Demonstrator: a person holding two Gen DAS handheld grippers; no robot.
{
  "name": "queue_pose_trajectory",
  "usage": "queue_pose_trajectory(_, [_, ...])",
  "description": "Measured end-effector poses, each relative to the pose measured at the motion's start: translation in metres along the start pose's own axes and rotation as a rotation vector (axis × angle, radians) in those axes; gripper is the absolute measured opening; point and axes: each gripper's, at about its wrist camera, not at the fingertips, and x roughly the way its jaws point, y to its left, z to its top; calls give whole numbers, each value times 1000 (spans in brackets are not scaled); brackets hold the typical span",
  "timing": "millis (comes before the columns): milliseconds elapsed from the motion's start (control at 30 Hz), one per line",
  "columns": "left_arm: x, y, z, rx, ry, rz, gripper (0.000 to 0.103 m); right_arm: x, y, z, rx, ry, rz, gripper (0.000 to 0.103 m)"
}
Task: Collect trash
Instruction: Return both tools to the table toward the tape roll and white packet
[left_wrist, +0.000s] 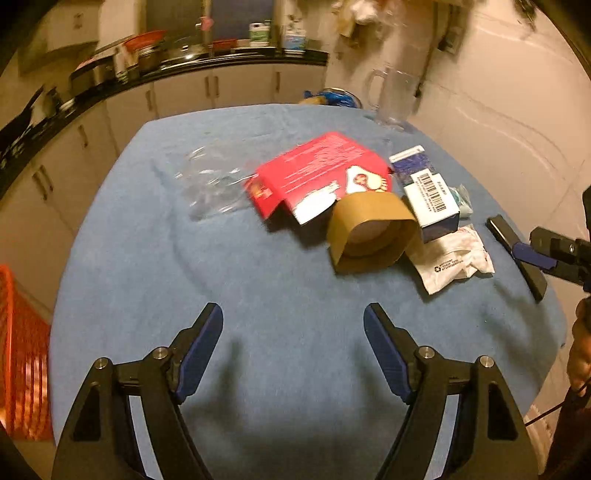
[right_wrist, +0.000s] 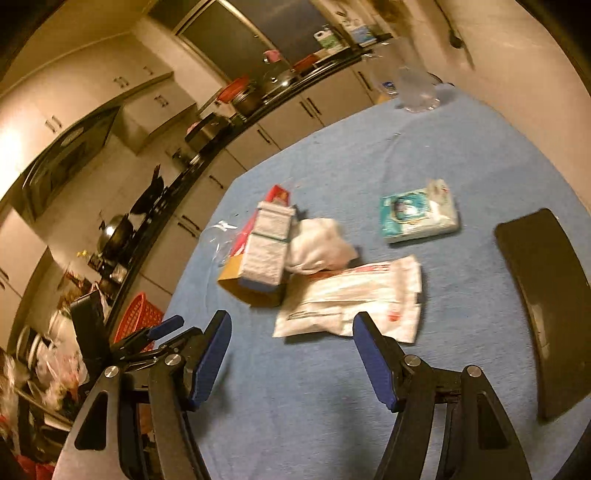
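We saw a table under a blue cloth (left_wrist: 155, 229), a clear glass pitcher (left_wrist: 391, 98) standing at its far edge, a black kitchen counter (left_wrist: 221, 61) crowded with pots behind, and an orange basket (left_wrist: 22, 354) beside the table.

Two wrist fisheyes, both tilted down over the same blue tablecloth (left_wrist: 280, 280). The left one sits at the near edge, fairly level, facing across to the kitchen counter (left_wrist: 207, 61) and glass pitcher (left_wrist: 393, 98) at the far end, with its own fingers (left_wrist: 205, 349) at the bottom. The right one is rolled – the counter (right_wrist: 236, 122) runs diagonally up the left side – and hangs closer over the litter. Shared ground: the cloth, the red box (left_wrist: 317, 168), the barcode box (left_wrist: 432, 205), the white pouch (left_wrist: 452, 258), the orange basket (left_wrist: 22, 354). The left view catches the right gripper (left_wrist: 517, 249) at its right edge – the right view sees the left gripper (right_wrist: 162, 330) at lower left.
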Motion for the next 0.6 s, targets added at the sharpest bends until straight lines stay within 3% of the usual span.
queue_pose_trajectory(200, [24,-25,23,135,-27,2,82,4,-38,15,111,6,-41,76])
queue_pose_trajectory(300, [38,-34,32,202,-38,42,82,9,-50,21,144,12,-51,76])
queue_pose_trajectory(600, [67,-35,52,233,-29,30,79,20,-64,33,147,28,-51,76])
